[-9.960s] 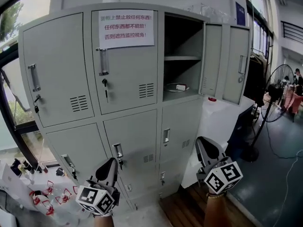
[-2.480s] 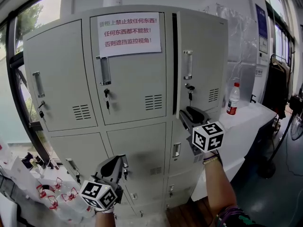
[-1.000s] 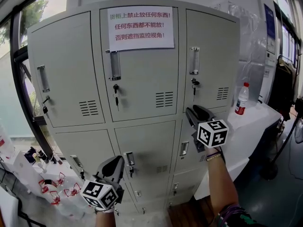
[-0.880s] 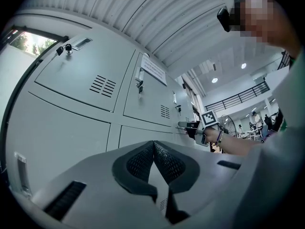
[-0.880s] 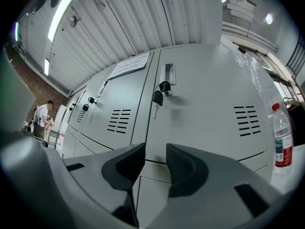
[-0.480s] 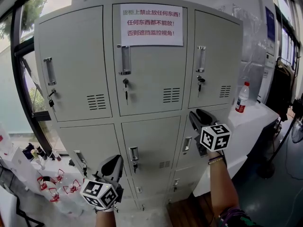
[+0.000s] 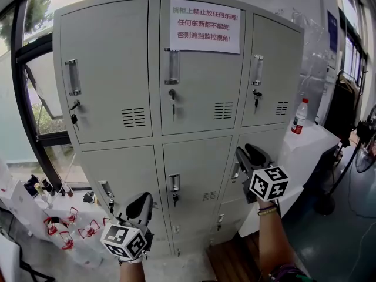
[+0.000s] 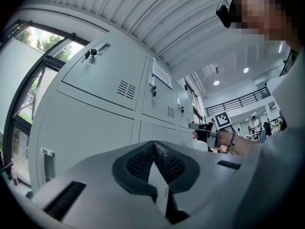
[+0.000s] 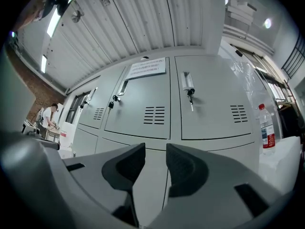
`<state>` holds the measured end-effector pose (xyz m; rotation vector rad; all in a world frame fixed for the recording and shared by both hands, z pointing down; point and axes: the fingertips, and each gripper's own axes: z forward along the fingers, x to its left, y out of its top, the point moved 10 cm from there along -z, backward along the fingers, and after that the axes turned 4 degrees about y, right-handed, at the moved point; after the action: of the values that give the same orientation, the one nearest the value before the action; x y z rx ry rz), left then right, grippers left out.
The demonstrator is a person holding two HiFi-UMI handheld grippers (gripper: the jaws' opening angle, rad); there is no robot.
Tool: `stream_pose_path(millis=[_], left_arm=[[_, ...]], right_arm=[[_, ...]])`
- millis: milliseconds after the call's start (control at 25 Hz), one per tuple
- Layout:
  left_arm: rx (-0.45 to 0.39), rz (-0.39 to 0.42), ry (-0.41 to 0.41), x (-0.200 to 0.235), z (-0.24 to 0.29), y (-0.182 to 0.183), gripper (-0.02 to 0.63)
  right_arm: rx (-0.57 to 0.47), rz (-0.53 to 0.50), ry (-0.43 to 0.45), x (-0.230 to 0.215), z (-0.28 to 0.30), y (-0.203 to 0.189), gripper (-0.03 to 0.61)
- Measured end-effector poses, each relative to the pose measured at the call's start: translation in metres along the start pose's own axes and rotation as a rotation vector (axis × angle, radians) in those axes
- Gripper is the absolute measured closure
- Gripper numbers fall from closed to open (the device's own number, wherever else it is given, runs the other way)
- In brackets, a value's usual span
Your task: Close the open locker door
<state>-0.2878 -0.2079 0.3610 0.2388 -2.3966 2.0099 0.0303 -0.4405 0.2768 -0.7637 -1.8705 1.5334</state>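
The locker door (image 7: 273, 69) sits at the upper right of the locker (image 7: 117, 157), shut flush with its neighbours. Low in the frame, the left gripper (image 7: 141, 203) has its fingers (image 8: 140, 161) clenched on nothing. Right of centre, the right gripper (image 7: 254, 153) has its fingers (image 9: 126, 168) released, with a narrow empty gap between them. A bottle (image 7: 299, 116) stands on the desk (image 7: 317, 137) at the right.
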Motion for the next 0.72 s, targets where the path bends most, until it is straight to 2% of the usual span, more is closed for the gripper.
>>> stream_pose_path(millis=[520, 720], left_arm=[[0.035, -0.028, -0.075, 0.049, -0.054, -0.009, 0.592], [0.036, -0.039, -0.075, 0.058, -0.076, -0.014, 0.592]], right_arm=[[0.019, 0.047, -0.083, 0.111, -0.063, -0.03, 0.451], [0.054, 0.04, -0.07, 0.15, -0.086, -0.042, 0.451]])
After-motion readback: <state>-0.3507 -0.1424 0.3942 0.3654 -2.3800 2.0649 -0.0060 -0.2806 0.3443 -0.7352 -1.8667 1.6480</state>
